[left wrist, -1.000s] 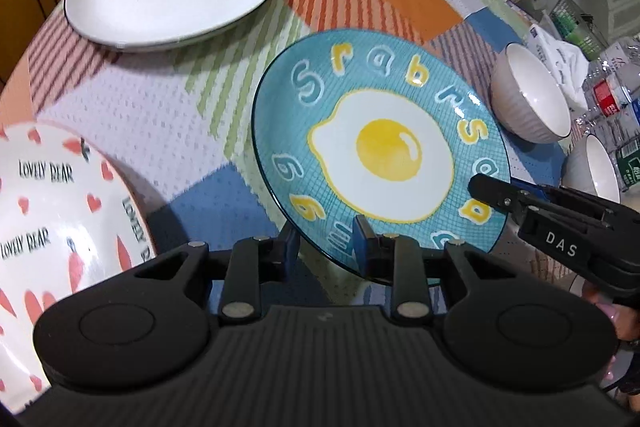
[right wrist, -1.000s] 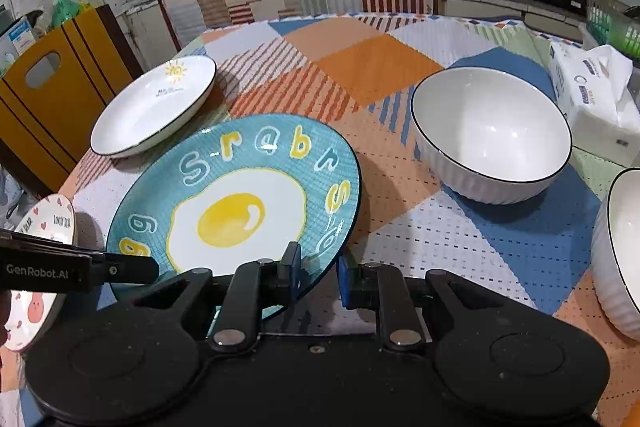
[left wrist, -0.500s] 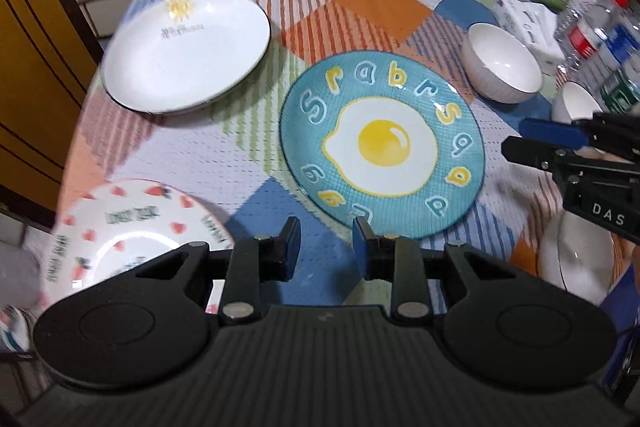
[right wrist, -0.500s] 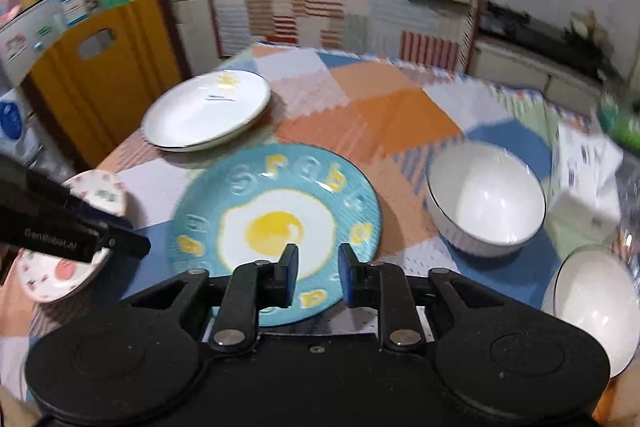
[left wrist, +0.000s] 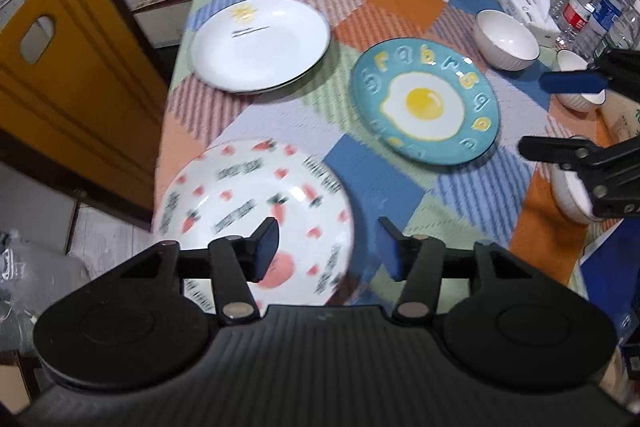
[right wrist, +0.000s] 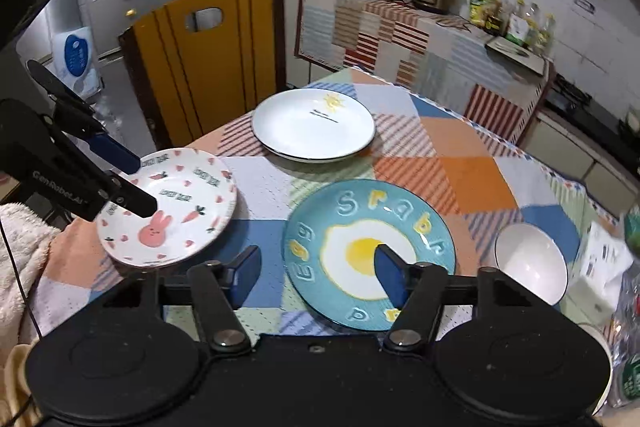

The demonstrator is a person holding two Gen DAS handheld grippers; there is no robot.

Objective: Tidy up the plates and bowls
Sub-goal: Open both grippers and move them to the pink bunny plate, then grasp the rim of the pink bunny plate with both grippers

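Fingers of left gripper (left wrist: 326, 247) and right gripper (right wrist: 314, 273) spread, empty; I judge bunny plate (right wrist: 168, 207) rigid, glazed, breakable, so I grip its rim.

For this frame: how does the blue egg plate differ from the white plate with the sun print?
The blue egg plate is teal with a fried-egg picture and raised letters round its rim; the white sun plate is plain white with a dark rim line, a small yellow sun and a line of text. The blue egg plate lies nearer the right gripper, the white sun plate farther back towards the yellow chair. Both rest flat on the patchwork tablecloth, empty and ungripped.
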